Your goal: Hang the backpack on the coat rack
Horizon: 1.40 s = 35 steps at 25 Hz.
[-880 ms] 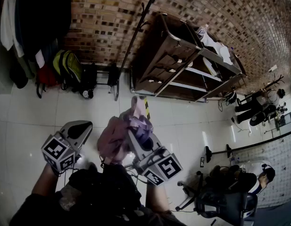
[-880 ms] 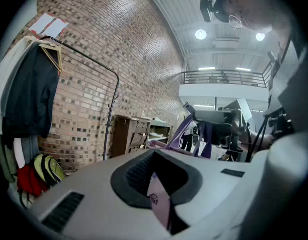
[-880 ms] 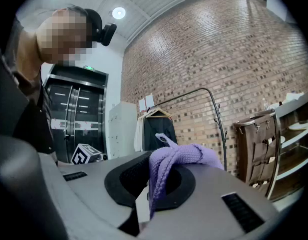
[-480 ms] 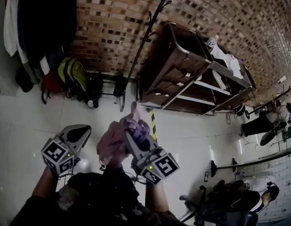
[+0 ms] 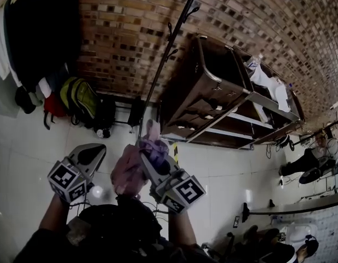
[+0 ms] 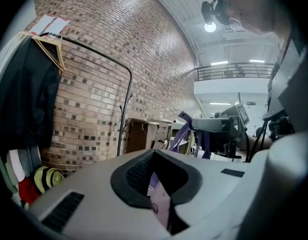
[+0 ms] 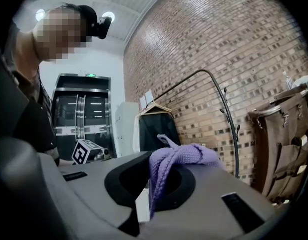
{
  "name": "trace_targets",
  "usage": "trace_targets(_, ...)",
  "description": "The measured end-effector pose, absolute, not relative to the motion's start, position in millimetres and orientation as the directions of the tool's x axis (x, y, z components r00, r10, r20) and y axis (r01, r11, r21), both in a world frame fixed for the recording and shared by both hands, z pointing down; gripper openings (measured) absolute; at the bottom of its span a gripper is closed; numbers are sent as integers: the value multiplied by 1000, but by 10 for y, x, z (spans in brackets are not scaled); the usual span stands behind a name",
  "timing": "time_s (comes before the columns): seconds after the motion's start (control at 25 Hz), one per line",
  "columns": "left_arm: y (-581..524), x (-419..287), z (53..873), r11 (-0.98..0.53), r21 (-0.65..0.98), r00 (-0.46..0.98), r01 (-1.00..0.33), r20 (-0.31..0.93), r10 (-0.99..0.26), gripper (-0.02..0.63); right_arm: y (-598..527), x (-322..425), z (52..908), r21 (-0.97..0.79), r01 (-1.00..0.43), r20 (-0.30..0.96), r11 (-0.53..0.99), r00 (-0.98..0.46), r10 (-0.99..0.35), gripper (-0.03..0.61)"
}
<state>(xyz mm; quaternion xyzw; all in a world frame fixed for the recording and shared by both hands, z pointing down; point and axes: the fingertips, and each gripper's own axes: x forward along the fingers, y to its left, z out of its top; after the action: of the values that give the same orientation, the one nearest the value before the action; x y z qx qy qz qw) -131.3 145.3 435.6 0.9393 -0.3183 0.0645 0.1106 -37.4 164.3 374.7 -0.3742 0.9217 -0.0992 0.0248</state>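
Note:
A pink and purple backpack (image 5: 130, 166) hangs low in the head view. My right gripper (image 5: 152, 155) is shut on its purple knitted strap (image 7: 176, 159). My left gripper (image 5: 95, 152) is just left of the bag. Its jaws stand close together and a pale pink piece (image 6: 161, 204) shows in the slit. Whether they pinch it I cannot tell. The coat rack (image 5: 170, 43), a black pole with hooks, stands ahead against the brick wall. The rack (image 6: 125, 119) also shows in the left gripper view, and the rack (image 7: 227, 119) in the right gripper view.
A brown trolley (image 5: 212, 92) with shelves stands right of the rack. Left of it, a black coat (image 5: 43, 26) hangs on a rail. Below the coat, a yellow-green backpack (image 5: 81, 95) and a red bag (image 5: 52, 104) lie on the floor. A person (image 5: 311, 160) sits at far right.
The brick wall, rack and trolley have drawn nearer and shifted right in the head view. Both grippers and the backpack keep their places in the picture, and the strap is still gripped.

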Motion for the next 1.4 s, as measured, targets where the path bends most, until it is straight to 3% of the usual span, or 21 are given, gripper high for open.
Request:
trace_targets(0.84,12,-516,4160,-716,132,727,-686,171,-665,26,188,672,3842,-202,-685,68,700,-723,-688,8)
trace_targets(1.4,-1194,6,4330,-802,181,822,-569,160,-547,26,-895,973,4078,-228,-735,135,638,-673,-727,8)
